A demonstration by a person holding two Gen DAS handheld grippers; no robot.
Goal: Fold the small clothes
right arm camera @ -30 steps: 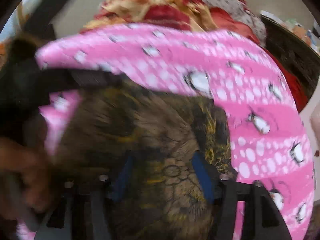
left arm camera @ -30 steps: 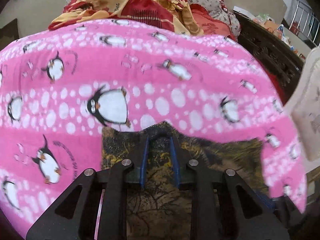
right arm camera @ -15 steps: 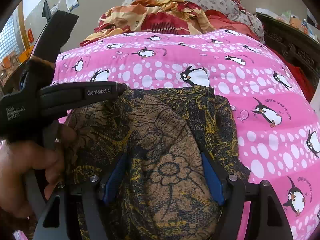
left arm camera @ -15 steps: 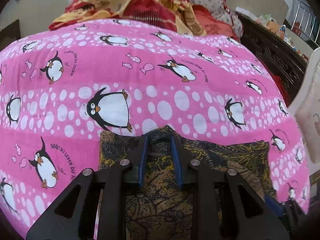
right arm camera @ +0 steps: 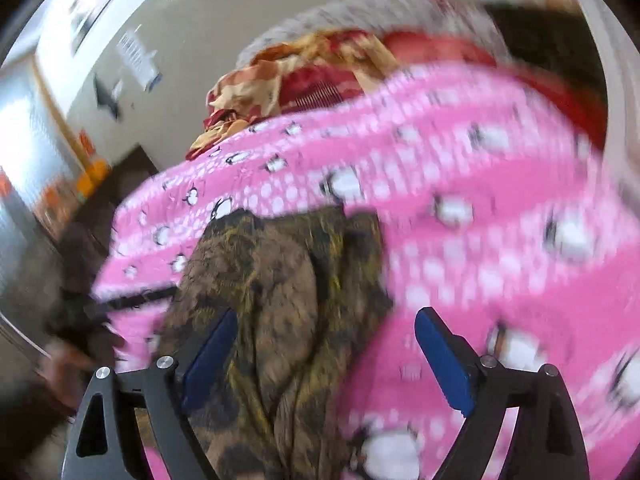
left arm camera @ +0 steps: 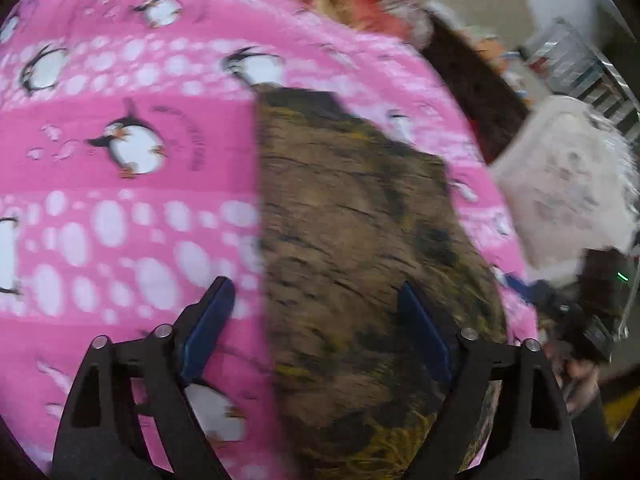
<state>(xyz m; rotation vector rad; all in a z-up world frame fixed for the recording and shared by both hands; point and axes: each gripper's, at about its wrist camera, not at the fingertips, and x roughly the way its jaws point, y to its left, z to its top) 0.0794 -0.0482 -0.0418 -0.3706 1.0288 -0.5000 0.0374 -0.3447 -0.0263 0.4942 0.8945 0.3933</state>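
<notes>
My left tool (left arm camera: 312, 332) is spread wide; its jaws have just been opening, and the blue pads (left arm camera: 206, 326) press on nothing. The cloth (left arm camera: 360, 248) lies below them on the bed, let go: a thin brown fabric with a dark and mustard floral print, folded into a flat slab with a straight left edge and a squared far corner. The blur hides its finer weave.

My right tool (right arm camera: 324, 356) is also released, its jaws just having opened further. From this side the cloth (right arm camera: 280, 312) shows soft lengthwise creases and a rumpled far end, with one pad over its near left part and the other over bare sheet.

The sheet (left arm camera: 120, 208) is smooth pink cotton printed with white dots and penguins, covering the bed. At its far end a crumpled red and orange blanket (right arm camera: 304, 76) is heaped. Beside the bed, at right in the left view, sits a pale, fuzzy-edged cushion (left arm camera: 568, 184).
</notes>
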